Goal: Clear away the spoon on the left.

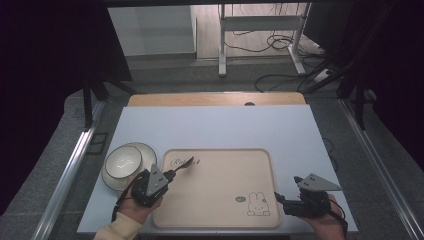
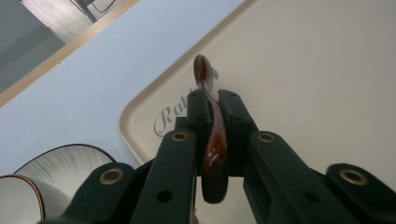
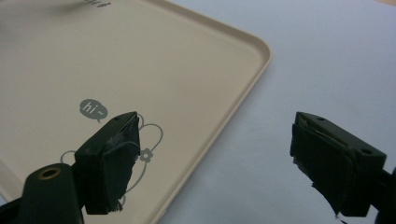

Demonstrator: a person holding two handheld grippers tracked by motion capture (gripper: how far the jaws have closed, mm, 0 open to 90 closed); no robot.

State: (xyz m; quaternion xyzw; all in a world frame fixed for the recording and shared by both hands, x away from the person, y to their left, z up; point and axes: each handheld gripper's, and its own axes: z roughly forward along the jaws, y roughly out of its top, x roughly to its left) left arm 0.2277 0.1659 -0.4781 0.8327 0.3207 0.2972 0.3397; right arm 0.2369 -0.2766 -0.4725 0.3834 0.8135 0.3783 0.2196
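A beige tray (image 1: pixel 220 210) with a rabbit drawing lies on the pale blue table. My left gripper (image 1: pixel 170 175) is over the tray's near left corner, shut on a dark brown spoon (image 2: pixel 214 140). The spoon's bowl (image 1: pixel 187 162) points out over the tray by the printed lettering. In the left gripper view the handle sits clamped between both jaws. My right gripper (image 1: pixel 280 199) hovers at the tray's right rim (image 3: pixel 243 88), open and empty, one finger over the tray and one over the table.
A white bowl (image 1: pixel 121 161) stands on a plate (image 1: pixel 146 150) just left of the tray, close to my left hand. The table's wooden far edge (image 1: pixel 215 99) runs along the back. Cables and a metal stand lie on the floor beyond.
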